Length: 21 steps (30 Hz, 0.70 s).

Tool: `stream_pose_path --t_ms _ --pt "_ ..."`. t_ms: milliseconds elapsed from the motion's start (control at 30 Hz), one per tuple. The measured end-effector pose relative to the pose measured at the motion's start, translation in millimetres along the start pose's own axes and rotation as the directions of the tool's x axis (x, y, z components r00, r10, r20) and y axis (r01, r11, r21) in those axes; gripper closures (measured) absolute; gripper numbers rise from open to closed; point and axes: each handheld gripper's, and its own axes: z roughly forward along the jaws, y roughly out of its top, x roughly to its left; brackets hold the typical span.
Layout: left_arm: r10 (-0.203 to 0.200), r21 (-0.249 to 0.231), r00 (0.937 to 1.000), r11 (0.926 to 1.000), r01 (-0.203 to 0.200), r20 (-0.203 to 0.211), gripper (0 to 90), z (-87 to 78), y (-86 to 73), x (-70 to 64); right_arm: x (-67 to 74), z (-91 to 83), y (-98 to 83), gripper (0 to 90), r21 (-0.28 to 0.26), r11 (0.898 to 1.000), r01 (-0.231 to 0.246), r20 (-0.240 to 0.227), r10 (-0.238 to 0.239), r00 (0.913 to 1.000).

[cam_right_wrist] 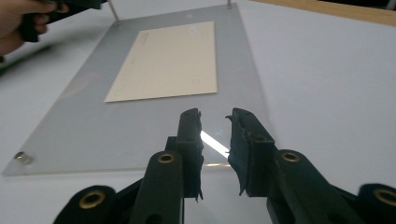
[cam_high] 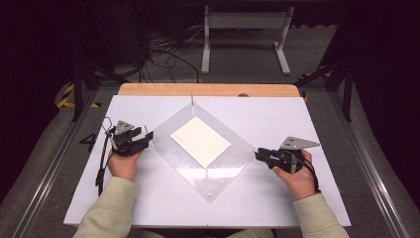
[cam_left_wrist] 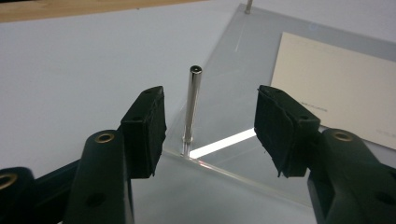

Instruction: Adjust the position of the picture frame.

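On white table point(cam_high: 148, 198), centre: clear acrylic plate point(cam_high: 168, 148) set cornerwise, cream card point(cam_high: 200, 140) on it | left gripper point(cam_left_wrist: 210, 123) jaws spread, straddling metal corner post point(cam_left_wrist: 192, 109), likely to grasp | right gripper point(cam_right_wrist: 215, 140) jaws narrowly parted at opposite corner, pinching nothing

— What lies beyond the white table point(cam_high: 297, 124)?
— A wooden strip point(cam_high: 208, 89) along its far edge, then grey carpeted floor point(cam_high: 237, 69) with tangled black cables point(cam_high: 158, 49) and a white metal stand point(cam_high: 245, 34).
— And the sides?
— Dark, with black frame legs point(cam_high: 346, 84) and yellow-black hazard tape point(cam_high: 67, 96) at left.
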Motion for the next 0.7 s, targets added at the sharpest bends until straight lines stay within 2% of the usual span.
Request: stream_pose_path --t_ms 67,200,233,300,400,700 --pt "0.003 -0.016 1.0 0.9999 -0.003 0.004 39.0 -6.9 -2.0 -2.2 -4.5 3.0 1.6 72.7 0.007 1.0 0.002 0.021 -0.002 0.9998" --pt "0.016 -0.042 0.9993 0.999 -0.015 0.034 38.4 -20.1 -7.0 -8.4 -11.5 12.7 3.1 71.0 0.033 0.999 0.006 0.042 -0.008 0.9991" --pt "0.016 -0.042 0.9993 0.999 -0.015 0.034 38.4 -20.1 -7.0 -8.4 -11.5 12.7 3.1 71.0 0.033 0.999 0.006 0.042 -0.008 0.9991" --pt "0.05 -0.034 0.9977 0.9982 -0.049 0.046 38.5 -25.3 -7.1 -14.4 -14.5 20.1 3.3 71.0 0.048 0.999 0.011 0.05 -0.014 0.9986" --pt "0.078 -0.034 0.9954 0.9965 -0.076 0.056 38.7 -28.7 -6.6 -19.9 -17.0 27.5 3.2 71.0 0.065 0.998 0.016 0.055 -0.02 0.9983" --pt "0.104 -0.023 0.989 0.9945 -0.102 0.105 38.7 -35.5 -8.0 -30.3 -25.4 44.1 -3.6 71.5 0.106 0.994 0.018 0.056 -0.024 0.9981"
